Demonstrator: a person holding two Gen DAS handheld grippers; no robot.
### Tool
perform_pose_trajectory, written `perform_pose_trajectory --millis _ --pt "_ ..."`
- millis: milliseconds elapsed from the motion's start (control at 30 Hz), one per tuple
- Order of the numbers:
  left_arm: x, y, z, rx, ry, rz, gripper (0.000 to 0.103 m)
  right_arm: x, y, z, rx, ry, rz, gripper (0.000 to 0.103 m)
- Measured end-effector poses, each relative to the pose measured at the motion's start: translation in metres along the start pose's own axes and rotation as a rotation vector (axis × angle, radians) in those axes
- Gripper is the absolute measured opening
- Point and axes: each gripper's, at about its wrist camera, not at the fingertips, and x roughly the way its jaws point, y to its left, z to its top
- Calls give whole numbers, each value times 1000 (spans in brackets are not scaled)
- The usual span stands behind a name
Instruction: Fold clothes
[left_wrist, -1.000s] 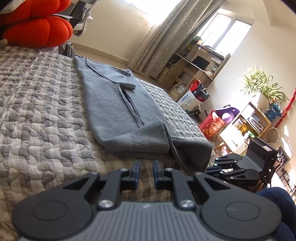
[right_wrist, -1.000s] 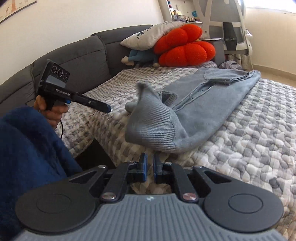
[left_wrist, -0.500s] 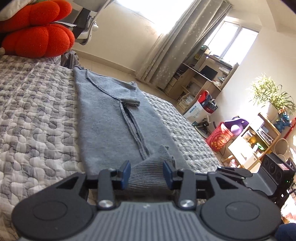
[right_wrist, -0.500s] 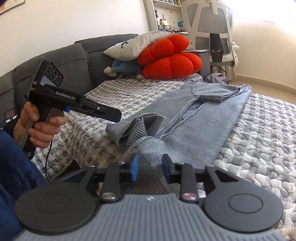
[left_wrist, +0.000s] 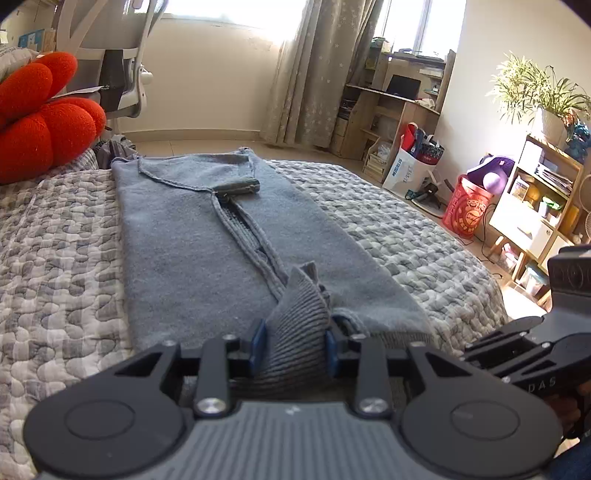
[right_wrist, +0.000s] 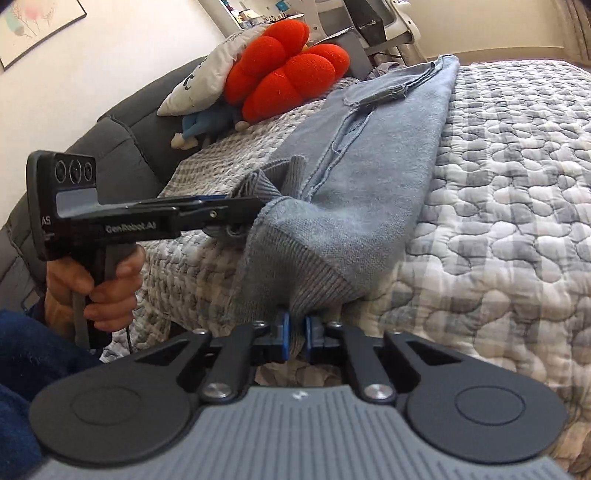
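Both grippers are now reaching the sweater's (left_wrist: 207, 236) ribbed hem at the bed's (left_wrist: 55, 258) near edge: left gripper (left_wrist: 293, 345) is straddling it half-wide, right gripper (right_wrist: 295, 334) is pinching it narrow, likely readying a lengthwise fold.

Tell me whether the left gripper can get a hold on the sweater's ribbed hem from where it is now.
Probably yes. The left gripper already has the sweater's ribbed hem bunched between its open blue pads, with nothing in between. The right gripper pinches another part of the hem, clear of it.
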Motion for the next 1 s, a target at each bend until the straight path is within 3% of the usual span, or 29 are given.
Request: perform_pose_trajectory --millis 67,333,500,633,833,1000 --pt "-13 -3 -2 46 9 -13 14 -2 0 3 20 -4 -8 7" --pt "-51 -9 -5 208 45 -34 13 -46 -6 26 105 -101 83 7" --pt "-46 -7 6 239 49 -59 13 -32 -8 58 130 -119 75 8" --pt "-42 -5 26 258 35 -4 13 -14 -9 80 120 -95 55 8" --pt "-11 24 63 138 25 59 13 9 -20 116 149 -101 24 8" --pt "18 51 94 20 19 106 13 30 -45 143 179 -118 -55 9"
